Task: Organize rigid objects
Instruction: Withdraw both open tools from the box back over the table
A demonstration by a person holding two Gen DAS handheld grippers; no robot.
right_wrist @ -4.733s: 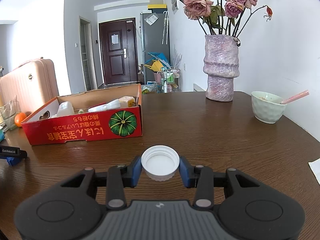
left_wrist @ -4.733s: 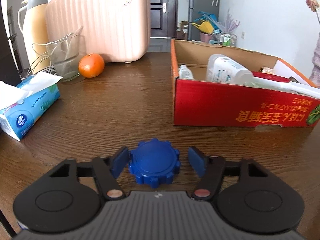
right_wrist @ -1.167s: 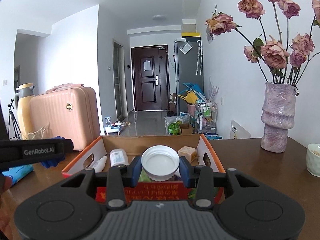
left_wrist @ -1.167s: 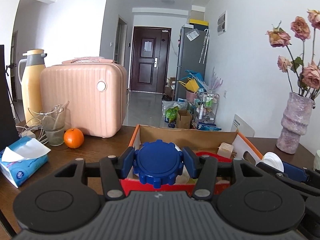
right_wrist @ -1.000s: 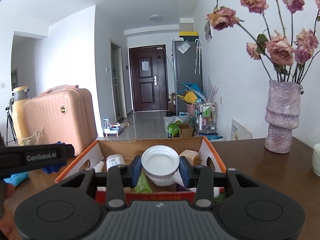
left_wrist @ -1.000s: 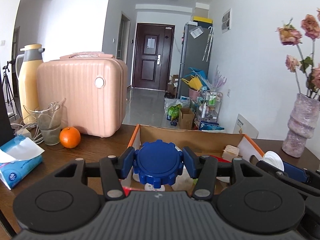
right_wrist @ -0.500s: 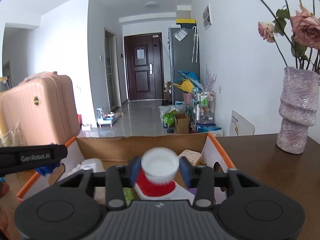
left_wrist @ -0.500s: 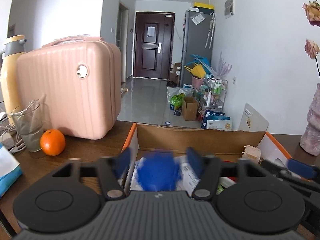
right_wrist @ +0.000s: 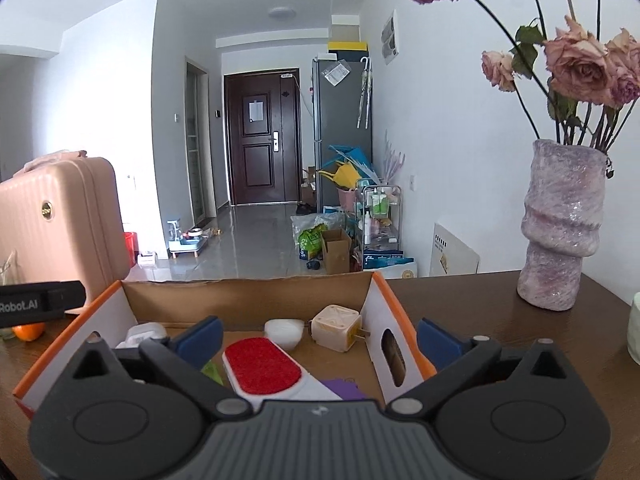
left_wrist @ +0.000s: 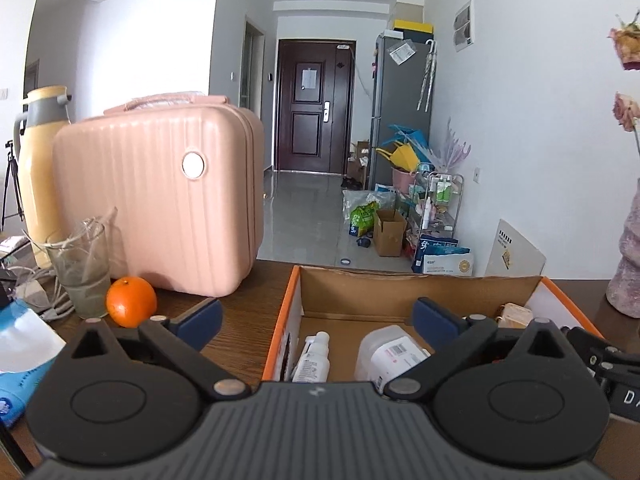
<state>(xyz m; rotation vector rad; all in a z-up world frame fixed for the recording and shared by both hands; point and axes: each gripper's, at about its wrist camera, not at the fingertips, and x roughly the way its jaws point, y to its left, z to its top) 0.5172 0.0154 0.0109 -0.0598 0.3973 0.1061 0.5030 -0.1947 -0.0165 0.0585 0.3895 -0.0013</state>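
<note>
Both caps have left the jaws, which have just been opening: left gripper and right gripper hang spread, empty, above the orange-rimmed cardboard box.

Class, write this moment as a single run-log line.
left gripper: jaws just opened, empty | right gripper: jaws just opened, empty | both over cardboard box | caps: not visible

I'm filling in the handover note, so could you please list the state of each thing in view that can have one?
left claw: open, jaws just opened, nothing between them
right claw: open, jaws just opened, nothing between them
cardboard box: open-topped, holding items
white bottle: lying down in the box
pink suitcase: closed, upright
front door: closed
glass: upright
</note>
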